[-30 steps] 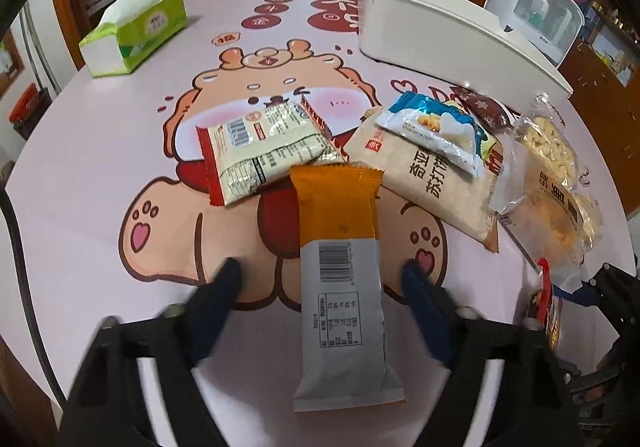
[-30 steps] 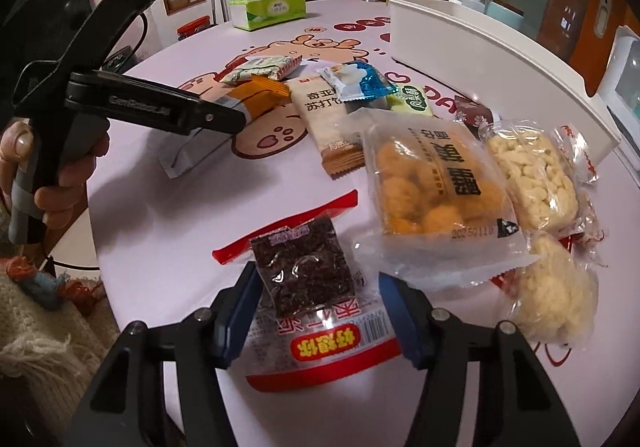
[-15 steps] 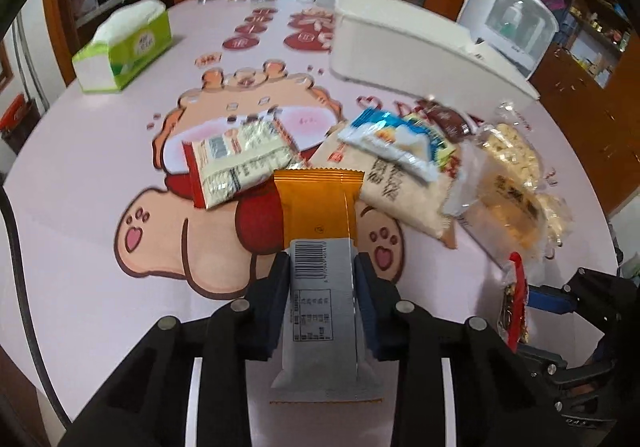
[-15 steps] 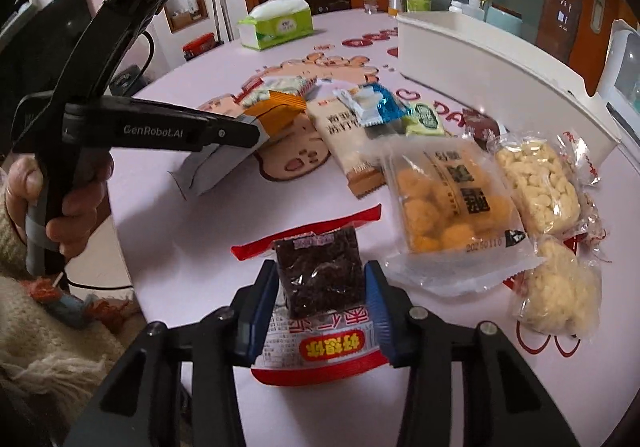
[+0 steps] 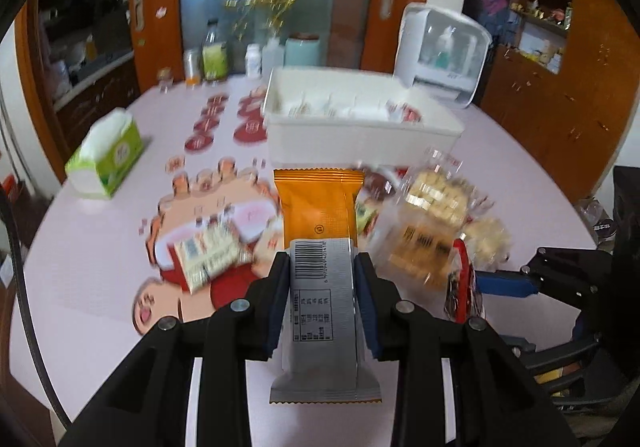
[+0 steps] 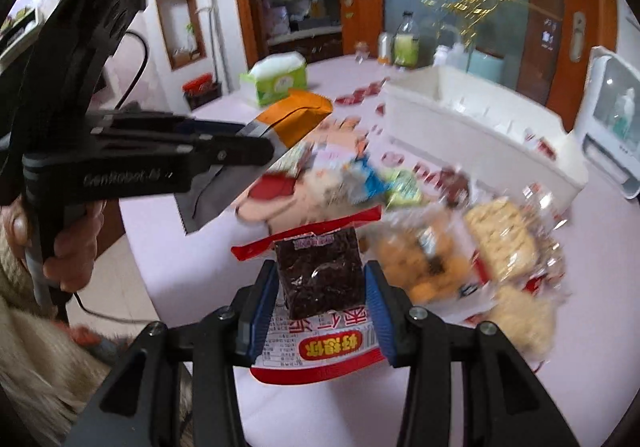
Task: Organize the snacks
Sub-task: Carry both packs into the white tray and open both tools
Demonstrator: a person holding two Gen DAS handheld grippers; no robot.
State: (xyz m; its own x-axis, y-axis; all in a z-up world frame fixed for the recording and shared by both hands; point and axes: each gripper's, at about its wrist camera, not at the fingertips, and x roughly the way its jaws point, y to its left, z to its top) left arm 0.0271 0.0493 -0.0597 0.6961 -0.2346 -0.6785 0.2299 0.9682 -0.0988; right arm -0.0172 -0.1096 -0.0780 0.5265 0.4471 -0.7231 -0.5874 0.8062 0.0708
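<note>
My left gripper is shut on an orange and grey snack packet and holds it above the table; the packet also shows in the right wrist view. My right gripper is shut on a red packet with a dark block inside, lifted off the table. The right gripper shows at the right of the left wrist view. A white bin stands at the back of the table, with packets inside. Several snack bags lie in front of it.
A green tissue box sits at the left on the pink cartoon tablecloth. Bottles and jars stand at the far edge. A white appliance stands behind the bin. Loose packets lie mid-table.
Both grippers closed on their packets and lifted them off the table. Both views now tilt upward toward the white bin.
</note>
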